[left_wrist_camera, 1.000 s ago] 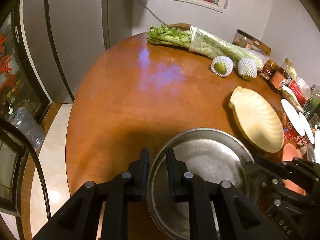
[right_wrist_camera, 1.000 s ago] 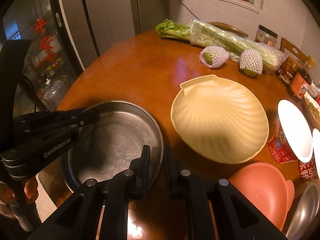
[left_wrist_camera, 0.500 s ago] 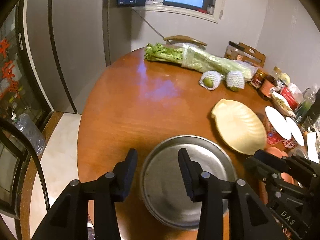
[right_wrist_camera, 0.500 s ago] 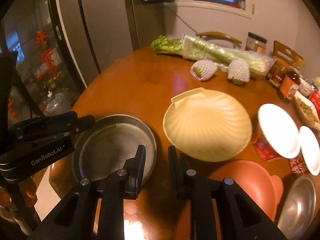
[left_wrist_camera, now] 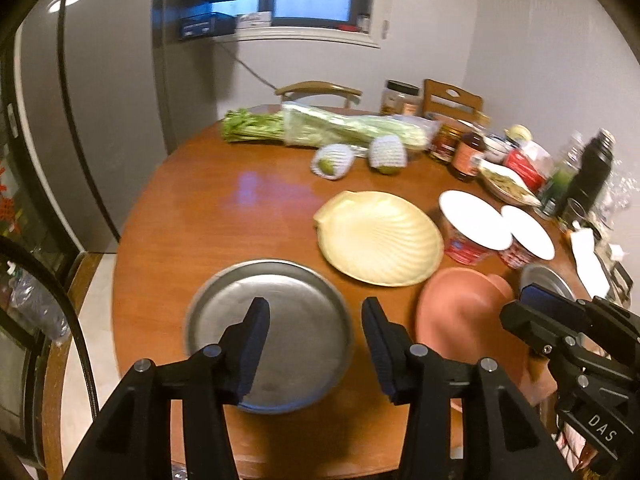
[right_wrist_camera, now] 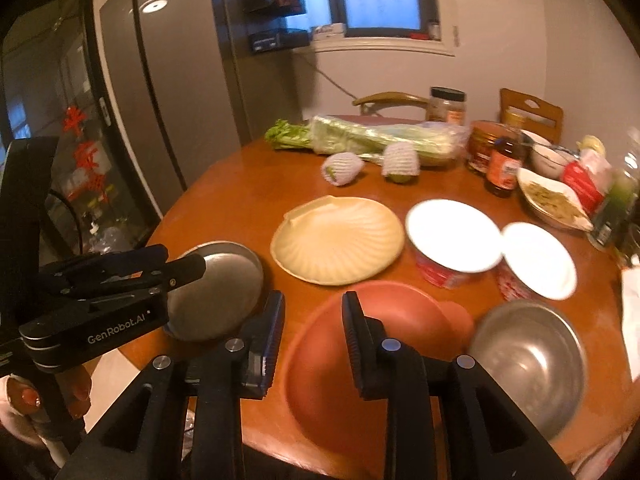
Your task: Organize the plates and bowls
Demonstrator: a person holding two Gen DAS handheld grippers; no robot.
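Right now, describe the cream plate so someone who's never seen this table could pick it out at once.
Start from the round wooden table. Near its middle, in front of the two net-wrapped fruits, lies the cream plate, between the flat steel pan and the white-lidded red cups. It alone is shell-shaped, with fanned ridges.

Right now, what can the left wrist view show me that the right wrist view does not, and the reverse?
Only the left wrist view shows the whole metal plate unobstructed and the tall dark bottle.

Only the right wrist view shows the inside of the steel bowl and the blue-rimmed bowl.

Both show the shell-shaped plate, the pink bowl, the two white-lidded cups and the celery.
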